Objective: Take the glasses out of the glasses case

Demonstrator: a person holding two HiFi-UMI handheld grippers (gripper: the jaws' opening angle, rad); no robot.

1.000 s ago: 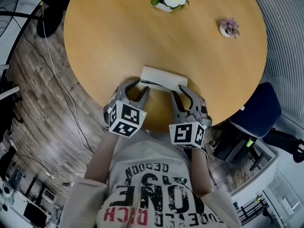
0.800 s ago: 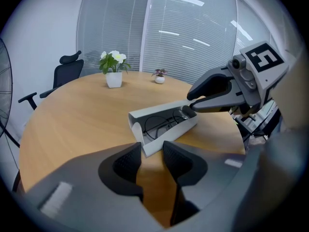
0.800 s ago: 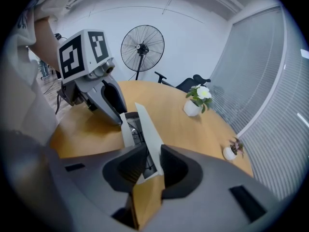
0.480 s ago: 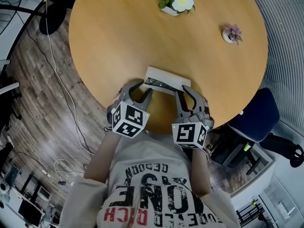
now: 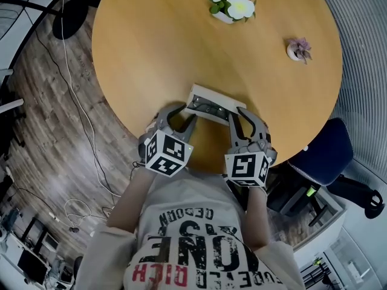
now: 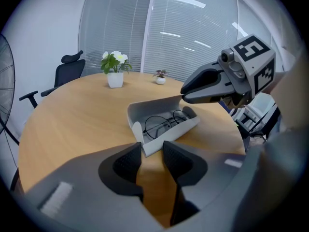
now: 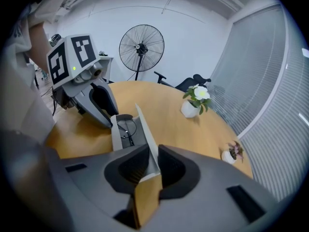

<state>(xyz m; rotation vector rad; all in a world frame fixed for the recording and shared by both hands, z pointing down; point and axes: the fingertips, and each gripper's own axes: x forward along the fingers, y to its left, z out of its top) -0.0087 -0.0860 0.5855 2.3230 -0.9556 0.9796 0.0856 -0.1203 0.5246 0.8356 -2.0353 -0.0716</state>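
Office room: wood-plank floor (image 5: 42, 113), window blinds (image 6: 193, 37), a standing fan (image 7: 141, 47), and a dark office chair (image 5: 323, 153) at the right of the table. Round wooden surface (image 5: 151, 53), with a person at its near edge.

1. Glasses case (image 5: 213, 96): pale grey, near the front edge of the surface, directly before the person. It is open, with the lid (image 7: 145, 124) raised close to upright and the tray (image 6: 176, 129) flat on the surface.
2. Glasses (image 6: 161, 123): thin dark wire frame with round lenses, lying inside the tray, apart from both tools.
3. Left hand-held gripper (image 6: 152, 147): jaws set wide across the tray's near corner at the case's left end, with the pads against its walls.
4. Right hand-held gripper (image 7: 153, 151): jaws narrow and just been closing, now pinched on the thin free edge of the lid at the case's right end.
5. Flower pot (image 5: 233, 6): white, holding white blooms and green leaves, on the far side of the surface.
6. Small plant (image 5: 299, 49): purplish, in a pale pot, far right of the surface. Both pots stand well apart from the case.
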